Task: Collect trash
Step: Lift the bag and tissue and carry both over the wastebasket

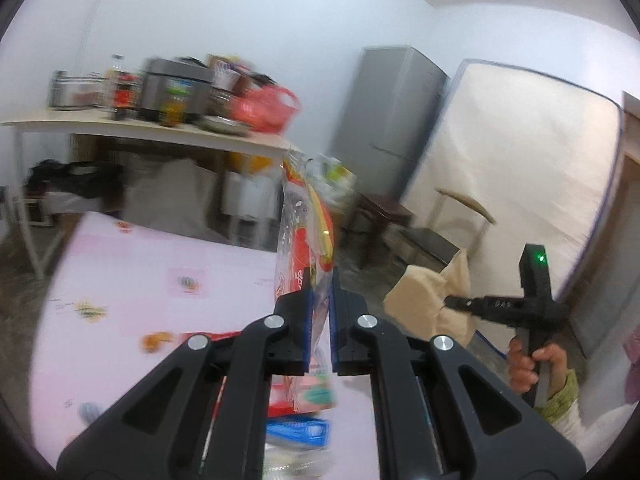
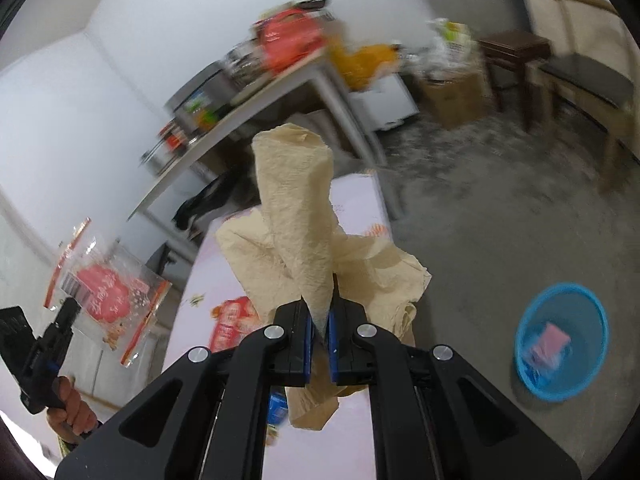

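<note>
1. My left hand-held gripper (image 1: 320, 320) is pinching a clear snack wrapper (image 1: 304, 232) with red print, and the wrapper stands up above the tabletop (image 1: 160, 272).
2. My right hand-held gripper (image 2: 320, 320) is pressed together on a crumpled tan paper towel (image 2: 300, 220), which hangs off both sides of the jaws.
3. I judge this to be the carry step: both pieces of trash are lifted and neither is binned yet.
4. A blue basket (image 2: 562, 340) sits on the floor to the right, well apart from the tabletop, with something pink already inside.
5. Next, I need to bring each piece over the basket's opening before spreading the jaws.
6. A red packet (image 2: 232, 322) and something blue are left on the tabletop, so more collecting seems due.
</note>
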The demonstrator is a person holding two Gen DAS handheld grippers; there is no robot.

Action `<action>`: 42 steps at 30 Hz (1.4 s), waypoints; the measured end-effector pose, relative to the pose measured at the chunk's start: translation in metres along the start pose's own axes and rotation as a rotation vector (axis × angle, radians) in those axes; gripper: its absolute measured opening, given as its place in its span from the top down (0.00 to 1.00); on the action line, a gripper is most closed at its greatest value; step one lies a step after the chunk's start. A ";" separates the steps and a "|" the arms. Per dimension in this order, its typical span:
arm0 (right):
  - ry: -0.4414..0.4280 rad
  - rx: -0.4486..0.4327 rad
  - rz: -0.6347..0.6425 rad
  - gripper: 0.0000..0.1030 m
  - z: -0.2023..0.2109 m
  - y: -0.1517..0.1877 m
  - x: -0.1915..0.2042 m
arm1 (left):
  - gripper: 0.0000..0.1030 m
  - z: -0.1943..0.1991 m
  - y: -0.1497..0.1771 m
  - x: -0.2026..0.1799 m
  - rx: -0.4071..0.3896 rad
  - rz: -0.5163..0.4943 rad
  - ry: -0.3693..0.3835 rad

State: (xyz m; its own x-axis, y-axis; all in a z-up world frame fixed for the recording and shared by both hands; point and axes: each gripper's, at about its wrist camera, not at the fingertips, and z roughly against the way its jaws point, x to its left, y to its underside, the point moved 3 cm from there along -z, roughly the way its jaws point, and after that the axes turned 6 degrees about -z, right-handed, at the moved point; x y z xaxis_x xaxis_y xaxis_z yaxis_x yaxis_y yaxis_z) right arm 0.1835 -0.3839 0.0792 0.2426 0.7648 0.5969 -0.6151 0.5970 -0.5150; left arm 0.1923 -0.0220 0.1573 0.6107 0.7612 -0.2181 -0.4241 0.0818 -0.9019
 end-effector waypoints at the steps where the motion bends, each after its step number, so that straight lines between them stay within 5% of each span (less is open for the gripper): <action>1: 0.012 -0.010 -0.020 0.94 0.006 0.002 -0.010 | 0.95 -0.015 -0.001 -0.013 0.021 -0.009 0.032; 13: 0.322 -0.120 -0.357 0.94 0.069 0.040 -0.193 | 0.95 -0.192 0.022 -0.170 0.304 -0.074 0.368; 20: 0.426 -0.073 -0.541 0.94 0.048 0.076 -0.291 | 0.94 -0.303 0.089 -0.257 0.557 -0.104 0.420; 25: 0.472 -0.029 -0.623 0.94 0.025 0.095 -0.345 | 0.94 -0.368 0.139 -0.292 0.717 -0.118 0.404; 32: 0.493 -0.029 -0.684 0.94 0.017 0.106 -0.381 | 0.94 -0.450 0.200 -0.335 0.829 -0.218 0.317; 34: 0.497 -0.032 -0.688 0.93 0.017 0.108 -0.390 | 0.84 -0.467 0.213 -0.336 0.850 -0.246 0.285; 36: 0.502 -0.026 -0.697 0.93 0.018 0.112 -0.398 | 0.51 -0.482 0.228 -0.339 0.893 -0.249 0.249; 42: 0.511 -0.004 -0.734 0.93 0.016 0.125 -0.416 | 0.49 -0.478 0.231 -0.333 0.908 -0.189 0.255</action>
State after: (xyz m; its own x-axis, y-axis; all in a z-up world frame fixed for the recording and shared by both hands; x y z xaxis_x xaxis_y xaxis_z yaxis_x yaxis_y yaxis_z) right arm -0.0068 -0.6308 -0.2233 0.8792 0.2041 0.4306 -0.1716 0.9786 -0.1137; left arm 0.2108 -0.5639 -0.1565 0.8039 0.5300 -0.2700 -0.5941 0.7376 -0.3209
